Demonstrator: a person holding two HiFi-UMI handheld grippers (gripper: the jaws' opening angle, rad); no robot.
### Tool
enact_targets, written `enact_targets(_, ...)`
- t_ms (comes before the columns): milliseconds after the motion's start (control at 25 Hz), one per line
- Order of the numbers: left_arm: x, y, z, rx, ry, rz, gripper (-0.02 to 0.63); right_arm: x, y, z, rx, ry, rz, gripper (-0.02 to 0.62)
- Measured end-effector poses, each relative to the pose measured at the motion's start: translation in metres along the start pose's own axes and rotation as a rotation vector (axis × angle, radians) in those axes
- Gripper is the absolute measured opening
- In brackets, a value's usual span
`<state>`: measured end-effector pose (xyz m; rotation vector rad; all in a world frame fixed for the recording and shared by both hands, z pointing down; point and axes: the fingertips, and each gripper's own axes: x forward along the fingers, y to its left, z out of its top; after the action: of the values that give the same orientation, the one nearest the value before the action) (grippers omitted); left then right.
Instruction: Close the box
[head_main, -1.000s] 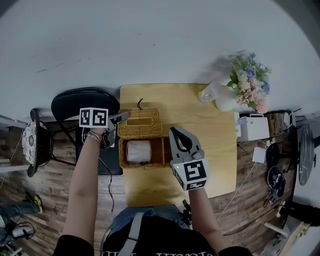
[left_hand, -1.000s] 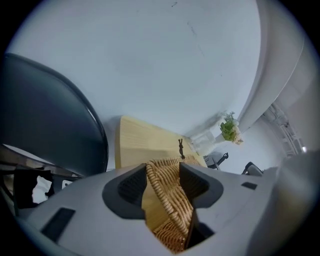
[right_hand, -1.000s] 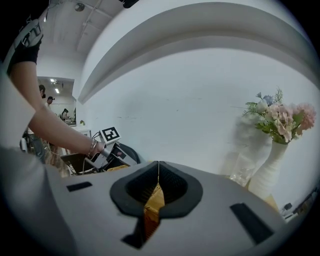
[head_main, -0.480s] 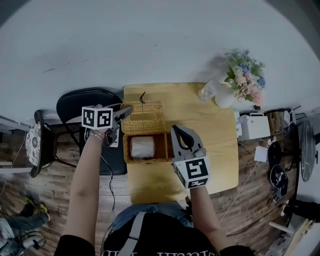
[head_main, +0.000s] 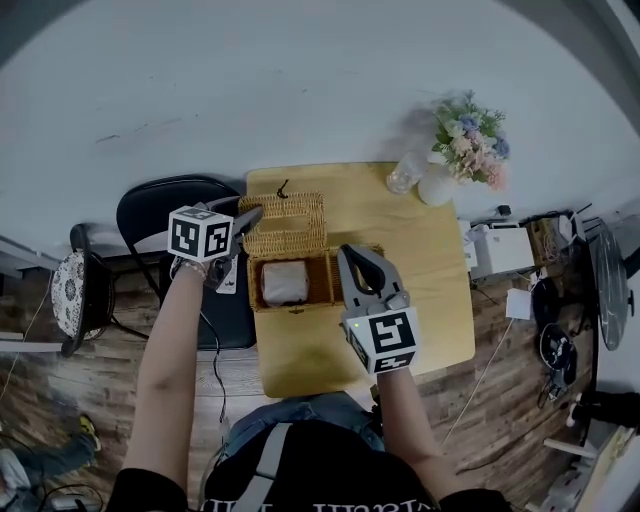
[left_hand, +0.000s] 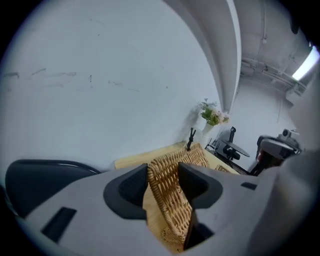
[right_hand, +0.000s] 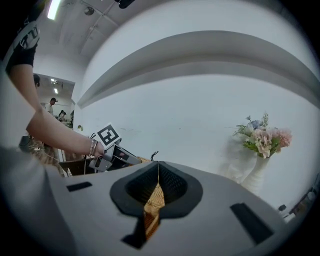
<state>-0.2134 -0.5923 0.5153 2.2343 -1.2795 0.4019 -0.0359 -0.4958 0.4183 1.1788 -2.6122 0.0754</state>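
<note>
Head view: a wicker box sits on the wooden table, its lid swung up and back, a white roll inside. The left gripper is at the lid's left edge; the right gripper is at the box's right side.

Left gripper view: both pads clamp the wicker lid.

Right gripper view: the fingertips meet, pinched together, with wicker showing through the gap below them.

Right box end behind right gripper
</note>
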Motion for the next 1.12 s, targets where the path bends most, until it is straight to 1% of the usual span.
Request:
enact_targets(200, -0.016, -0.015, 0.005, 0.141, -0.025, 0.034, 0.196, -0.018, 0.012, 0.007, -0.013, -0.026, -0.011, 0.015)
enact_targets(320, -0.024, -0.023, 0.004, 0.227, -0.009, 0.047, 0.195, -0.028, 0.019, 0.008, -0.013, -0.024, -0.014, 0.015)
enact_targets(440, -0.031, -0.032, 0.002, 0.312, 0.008, 0.062, 0.191, -0.038, 0.025, 0.010, -0.029, -0.045, -0.023, 0.015)
enact_targets(640, -0.046, -0.044, -0.003, 0.426, 0.029, 0.092, 0.174, -0.055, 0.039, 0.011, -0.031, -0.050, -0.031, 0.015)
enact_targets(760, -0.054, -0.053, -0.007, 0.469, 0.050, 0.098, 0.166, -0.067, 0.044, 0.011, -0.032, -0.043, -0.039, 0.015)
enact_targets(840, -0.059, -0.057, -0.010, 0.482, 0.057, 0.100, 0.161, -0.075, 0.047, 0.011, -0.029, -0.039, -0.045, 0.015)
enact_targets(1120, -0.072, -0.071, -0.020, 0.470, 0.051, 0.105, 0.147, -0.097, 0.057, 0.008, -0.026, -0.048, -0.058, 0.015)
